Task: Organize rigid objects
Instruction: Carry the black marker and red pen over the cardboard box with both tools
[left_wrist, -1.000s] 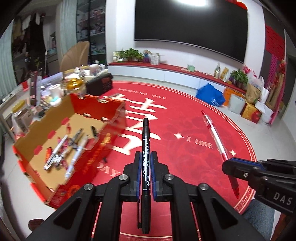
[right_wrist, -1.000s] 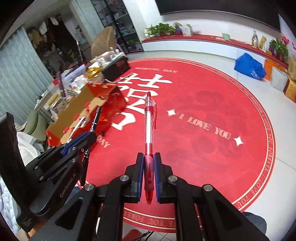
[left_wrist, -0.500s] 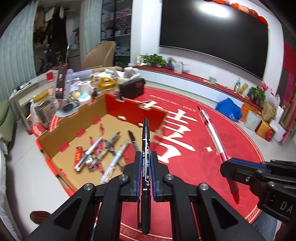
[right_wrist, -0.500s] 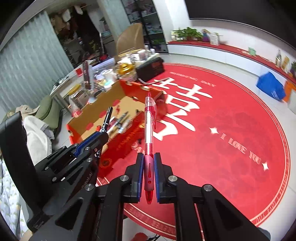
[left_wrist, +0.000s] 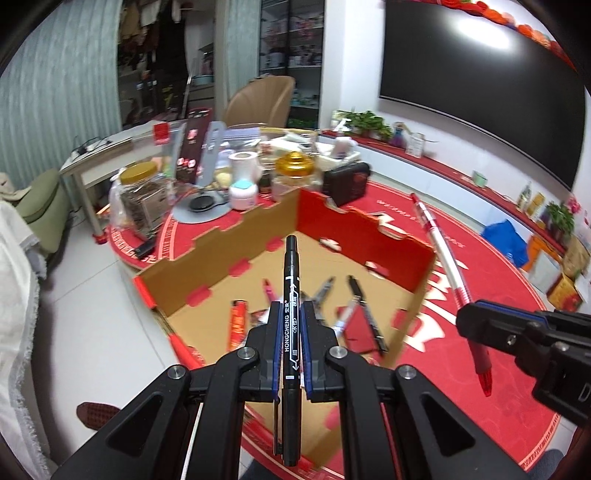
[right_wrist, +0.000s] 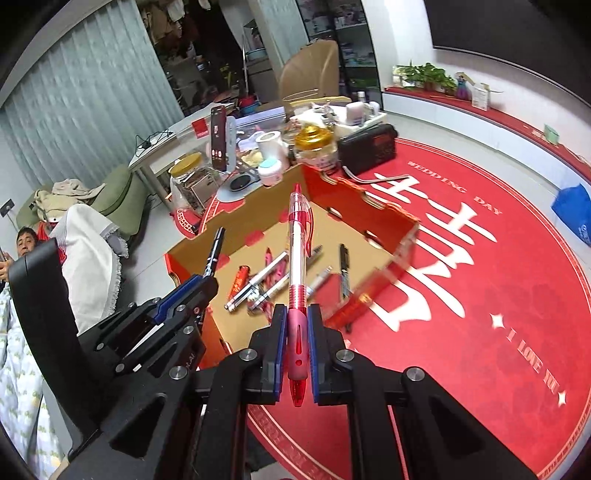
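My left gripper (left_wrist: 291, 314) is shut on a black marker (left_wrist: 290, 280) that points forward over an open red cardboard box (left_wrist: 221, 236). My right gripper (right_wrist: 296, 317) is shut on a red pen (right_wrist: 297, 254), also held above the box (right_wrist: 369, 210). Several pens and markers (right_wrist: 266, 280) lie on the box floor. The right gripper with its red pen (left_wrist: 443, 258) shows at the right of the left wrist view. The left gripper with its marker (right_wrist: 214, 254) shows at the left of the right wrist view.
Behind the box stand jars (left_wrist: 138, 199), a white cup (left_wrist: 242, 166), a gold-lidded jar (left_wrist: 295, 166) and a black radio (left_wrist: 347, 182). A round red rug (right_wrist: 480, 277) covers the floor. A tan chair (right_wrist: 314, 70) stands behind. A person (right_wrist: 24, 243) sits at far left.
Both grippers have swung left from over the red rug to above the open box, each still holding its pen. The box now fills the middle of both views.
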